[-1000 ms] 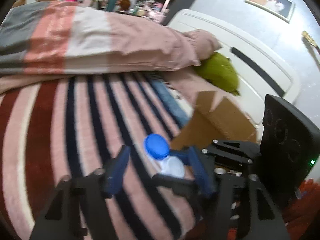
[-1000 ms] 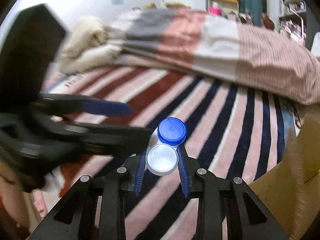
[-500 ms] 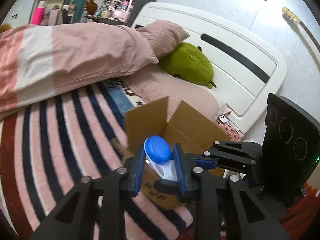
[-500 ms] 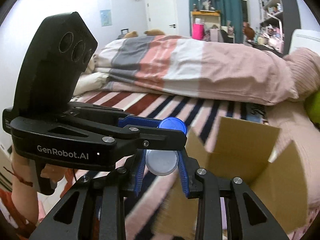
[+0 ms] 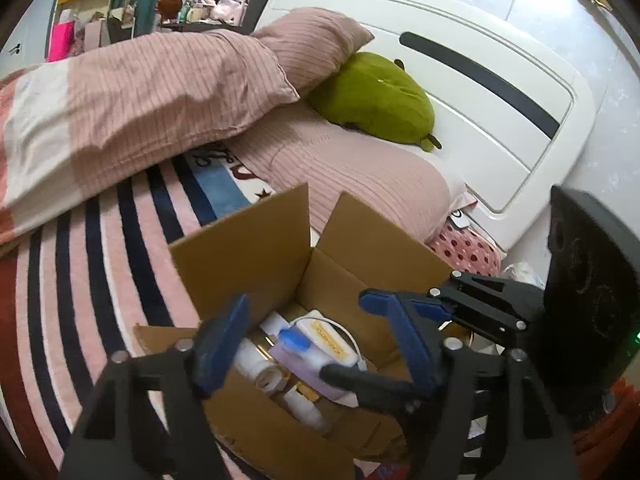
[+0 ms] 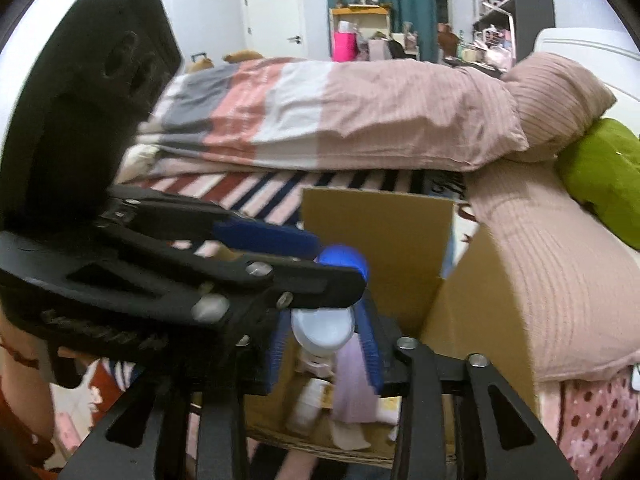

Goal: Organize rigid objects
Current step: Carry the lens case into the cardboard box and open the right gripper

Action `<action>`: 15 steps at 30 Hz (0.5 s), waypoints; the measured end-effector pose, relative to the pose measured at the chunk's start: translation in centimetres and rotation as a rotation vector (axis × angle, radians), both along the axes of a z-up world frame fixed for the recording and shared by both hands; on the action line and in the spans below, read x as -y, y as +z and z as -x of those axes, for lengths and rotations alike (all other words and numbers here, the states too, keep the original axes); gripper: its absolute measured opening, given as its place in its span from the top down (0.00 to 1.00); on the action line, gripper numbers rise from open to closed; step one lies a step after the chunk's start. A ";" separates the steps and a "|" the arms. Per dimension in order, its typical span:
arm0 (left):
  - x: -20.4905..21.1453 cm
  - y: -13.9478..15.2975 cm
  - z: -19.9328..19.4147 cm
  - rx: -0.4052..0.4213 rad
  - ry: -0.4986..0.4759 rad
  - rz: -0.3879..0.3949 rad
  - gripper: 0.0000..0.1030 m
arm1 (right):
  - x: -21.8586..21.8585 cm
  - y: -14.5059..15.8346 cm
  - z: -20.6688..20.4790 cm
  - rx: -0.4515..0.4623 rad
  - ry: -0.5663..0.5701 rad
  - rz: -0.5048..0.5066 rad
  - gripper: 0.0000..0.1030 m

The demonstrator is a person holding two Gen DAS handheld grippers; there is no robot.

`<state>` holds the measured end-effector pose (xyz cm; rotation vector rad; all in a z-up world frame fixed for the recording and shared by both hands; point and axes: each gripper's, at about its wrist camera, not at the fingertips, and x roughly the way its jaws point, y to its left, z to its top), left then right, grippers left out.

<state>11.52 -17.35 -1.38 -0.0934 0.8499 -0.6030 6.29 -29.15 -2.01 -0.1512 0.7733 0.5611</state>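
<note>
A small white bottle with a blue cap hangs over the open cardboard box, between the blue pads of my right gripper. Those jaws are opening, and thin gaps show beside the bottle's base. In the left wrist view the bottle appears low inside the box. My left gripper is above the box with its jaws opening wide, and its pads touch nothing. The right gripper reaches in from the right. The box holds several items: white tubes, a tape roll and a lavender pack.
The box stands on a striped blanket on a bed. A pink duvet, pillows and a green plush lie behind it, in front of a white headboard. A person's sleeve shows at the lower left.
Both grippers carried the bottle from over the blanket to above the box. The left jaws closed on the cap, then opened off it. The right jaws have widened around the base.
</note>
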 end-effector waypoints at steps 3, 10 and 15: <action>-0.9 0.7 0.7 0.027 0.049 -0.020 0.18 | 0.7 -0.2 0.1 -0.019 0.004 -0.027 0.50; -4.4 2.5 3.6 0.123 0.233 -0.116 0.14 | 1.0 1.1 0.9 0.036 0.029 -0.076 0.34; -8.3 4.3 6.7 0.201 0.402 -0.133 0.05 | 0.7 2.3 1.6 0.111 0.058 -0.117 0.15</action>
